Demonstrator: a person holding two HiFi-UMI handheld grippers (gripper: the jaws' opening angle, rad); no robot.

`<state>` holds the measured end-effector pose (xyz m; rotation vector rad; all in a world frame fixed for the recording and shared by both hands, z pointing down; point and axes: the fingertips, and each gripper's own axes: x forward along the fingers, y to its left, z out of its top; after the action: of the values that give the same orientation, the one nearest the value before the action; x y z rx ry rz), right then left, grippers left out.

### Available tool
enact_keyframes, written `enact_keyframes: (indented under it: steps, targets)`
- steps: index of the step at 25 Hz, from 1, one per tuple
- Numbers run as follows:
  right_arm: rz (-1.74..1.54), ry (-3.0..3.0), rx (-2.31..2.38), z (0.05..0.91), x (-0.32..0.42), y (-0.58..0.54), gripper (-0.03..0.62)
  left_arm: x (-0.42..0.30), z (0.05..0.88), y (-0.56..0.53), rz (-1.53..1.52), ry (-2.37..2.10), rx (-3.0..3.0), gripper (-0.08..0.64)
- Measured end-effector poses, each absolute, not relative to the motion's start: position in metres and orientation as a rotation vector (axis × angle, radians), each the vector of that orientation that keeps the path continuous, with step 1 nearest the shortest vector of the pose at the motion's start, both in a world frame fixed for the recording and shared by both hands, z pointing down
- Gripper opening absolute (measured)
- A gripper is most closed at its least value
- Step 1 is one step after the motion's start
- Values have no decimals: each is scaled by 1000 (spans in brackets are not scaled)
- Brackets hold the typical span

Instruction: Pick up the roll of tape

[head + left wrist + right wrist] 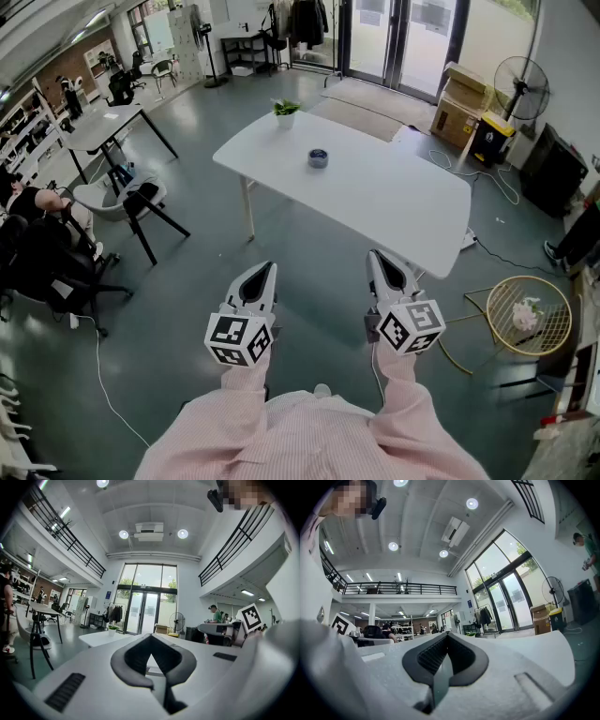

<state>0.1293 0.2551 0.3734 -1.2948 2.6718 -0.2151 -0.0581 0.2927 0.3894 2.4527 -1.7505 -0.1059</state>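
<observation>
Containers first: a small white plant pot (286, 120) w/ green leaves in it stands at the far corner of the white desk (394, 202). On the floor to the right, a round gold wire basket (553, 328) on thin legs holds smth pale pink, can't tell what. Cardboard boxes (461, 98) are stacked by the glass doors, w/ a dark bin (487, 142) w/ a yellow lid just beside them. Print on the boxes is too small for me to read. The only markings I can make out are the black-and-white squares on the marker cubes (239, 339).

The roll of tape (318, 157) lies flat on the desk, hole facing up so its axis is upright. It sits in the desk's far-left part, near the pot but apart from it.

Left gripper (265, 269) and right gripper (377, 255) are level, side by side over the floor, short of the desk's near edge and well apart from the tape. Left gripper view: jaws clenched tip to tip, nothing between them. Right gripper view: same, clenched and empty.
</observation>
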Motion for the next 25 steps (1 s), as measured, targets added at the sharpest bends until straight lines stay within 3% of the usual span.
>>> enact_keyframes:
  steps: [25]
  targets:
    - [-255,2685,-1285,384,164,213,22,-20,391,264,-129,-1774,2416,0]
